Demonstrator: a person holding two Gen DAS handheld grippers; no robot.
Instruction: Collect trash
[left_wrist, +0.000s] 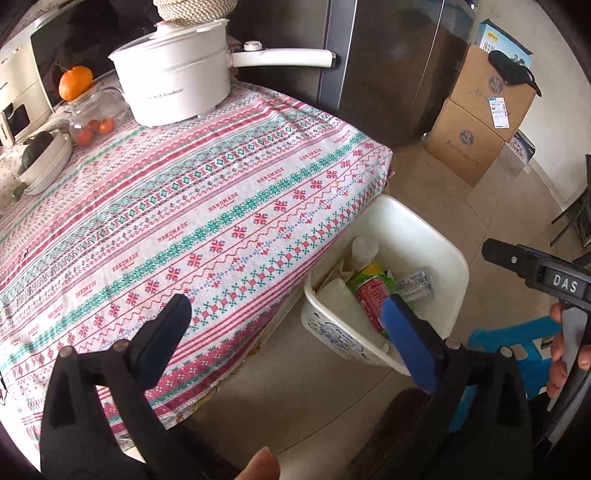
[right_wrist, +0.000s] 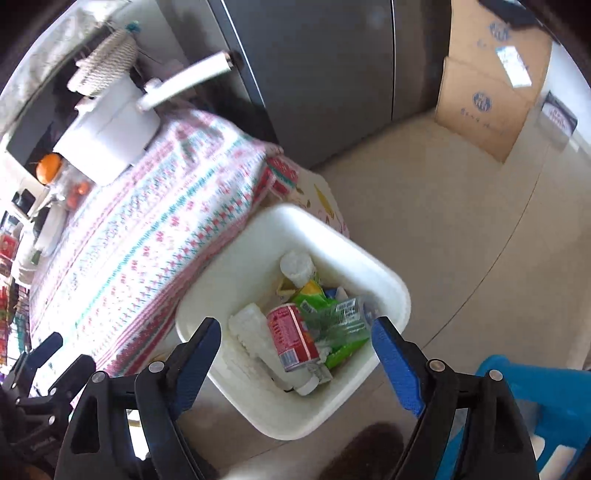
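Observation:
A white trash bin (left_wrist: 439, 254) stands on the floor beside the table's corner. It also shows in the right wrist view (right_wrist: 258, 243). It holds a red can (right_wrist: 291, 338), green wrappers (right_wrist: 314, 295), a white bottle (right_wrist: 297, 266) and a clear crumpled bottle (right_wrist: 347, 317). My left gripper (left_wrist: 288, 332) is open and empty over the table's near edge. My right gripper (right_wrist: 295, 350) is open and empty above the bin. The right gripper's body also shows at the right of the left wrist view (left_wrist: 535, 269).
The table carries a patterned cloth (left_wrist: 184, 206), a white pot (left_wrist: 173, 81), an orange (left_wrist: 75, 82) and a bowl (left_wrist: 44, 158). A dark fridge (left_wrist: 388, 55) and cardboard boxes (left_wrist: 476, 122) stand behind. A blue stool (right_wrist: 535, 391) is at the right.

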